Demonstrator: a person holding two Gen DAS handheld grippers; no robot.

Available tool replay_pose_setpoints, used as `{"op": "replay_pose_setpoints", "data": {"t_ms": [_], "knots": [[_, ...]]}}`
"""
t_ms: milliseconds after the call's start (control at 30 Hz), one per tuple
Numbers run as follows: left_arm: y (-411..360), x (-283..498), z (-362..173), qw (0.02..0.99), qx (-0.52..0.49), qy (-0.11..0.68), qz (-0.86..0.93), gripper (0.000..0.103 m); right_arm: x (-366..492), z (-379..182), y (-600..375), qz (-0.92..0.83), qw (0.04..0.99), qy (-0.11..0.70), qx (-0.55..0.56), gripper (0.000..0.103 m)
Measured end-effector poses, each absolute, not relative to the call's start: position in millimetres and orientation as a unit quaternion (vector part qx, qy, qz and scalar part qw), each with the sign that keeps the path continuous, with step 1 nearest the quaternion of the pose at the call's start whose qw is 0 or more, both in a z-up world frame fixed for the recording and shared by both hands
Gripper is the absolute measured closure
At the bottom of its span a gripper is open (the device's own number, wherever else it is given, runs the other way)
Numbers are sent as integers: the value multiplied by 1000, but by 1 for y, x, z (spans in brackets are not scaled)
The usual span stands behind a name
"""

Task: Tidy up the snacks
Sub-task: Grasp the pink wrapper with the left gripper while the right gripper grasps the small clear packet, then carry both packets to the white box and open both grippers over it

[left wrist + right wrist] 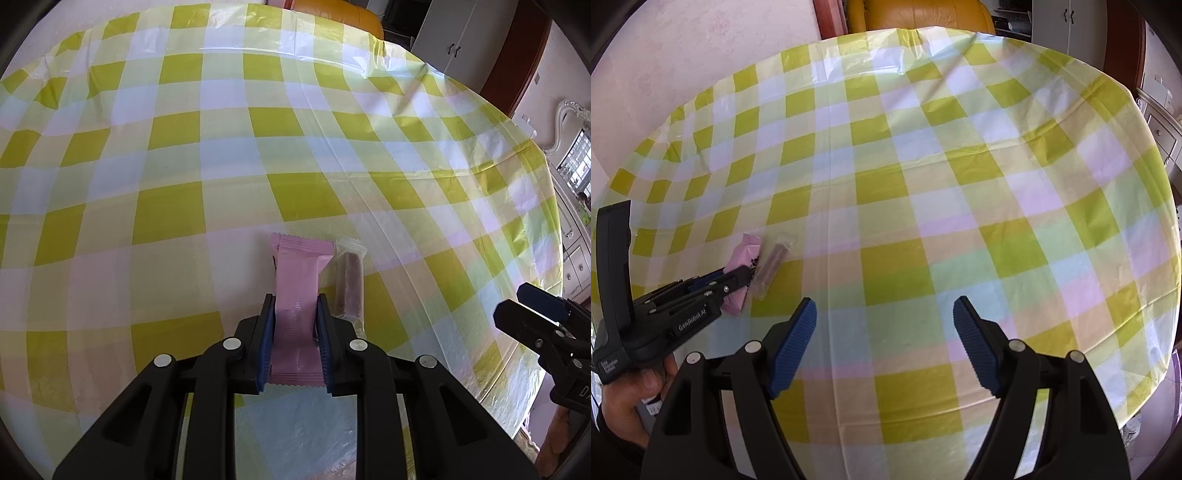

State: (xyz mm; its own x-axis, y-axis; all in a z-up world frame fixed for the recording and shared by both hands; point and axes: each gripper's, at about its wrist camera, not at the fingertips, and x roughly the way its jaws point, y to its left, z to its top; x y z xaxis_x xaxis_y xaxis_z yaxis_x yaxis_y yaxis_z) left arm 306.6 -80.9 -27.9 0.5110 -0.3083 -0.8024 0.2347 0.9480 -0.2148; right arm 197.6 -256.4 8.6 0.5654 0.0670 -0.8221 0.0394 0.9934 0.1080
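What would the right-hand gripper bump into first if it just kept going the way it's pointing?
Probably only the checked tablecloth. The right gripper is open with nothing between its fingers, angled down at bare cloth. The pink snack packet and the clear-wrapped bar lie off to its left, out of that line.

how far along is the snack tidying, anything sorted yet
Early: nothing looks sorted yet. In hand: the left gripper is shut on the pink snack packet. Left: the clear-wrapped bar lies beside it on the checked tablecloth; the right gripper is open and empty.
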Motion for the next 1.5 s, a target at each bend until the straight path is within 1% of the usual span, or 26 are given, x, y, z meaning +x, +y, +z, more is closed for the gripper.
{"op": "replay_pose_setpoints", "data": {"t_ms": [367,533,600,667,733,800,867,900,967,1000,1067,1167,1500], "knots": [[-27,293,-28,885,-63,458,-64,82,243,-17,-190,27,876,480,38,27],[-20,292,-29,886,-65,456,-55,82,253,-26,-169,34,874,484,22,29],[-21,291,-29,887,-62,454,-54,81,256,-30,-164,33,875,483,12,32],[-21,291,-29,888,-61,453,-54,81,258,-34,-161,30,875,484,3,38],[-22,291,-29,888,-58,453,-53,80,259,-35,-158,27,876,481,-7,42],[-23,291,-29,889,-50,452,-52,80,260,-35,-156,27,879,476,-14,48],[-24,291,-29,889,-48,452,-51,80,258,-35,-155,36,881,471,-18,62],[-24,291,-29,889,-48,452,-51,80,257,-34,-153,41,882,470,-22,67],[-24,291,-29,890,-43,452,-51,80,255,-34,-148,51,882,467,-32,82],[-25,291,-30,890,-42,451,-50,81,254,-34,-146,55,882,466,-35,85],[-25,291,-29,890,-43,451,-52,82,252,-34,-146,56,882,466,-35,88],[-25,290,-29,889,-47,452,-52,83,248,-33,-147,56,882,467,-35,89],[-35,270,-22,888,-48,454,-54,84,223,-27,-159,33,884,464,-47,90]]}}
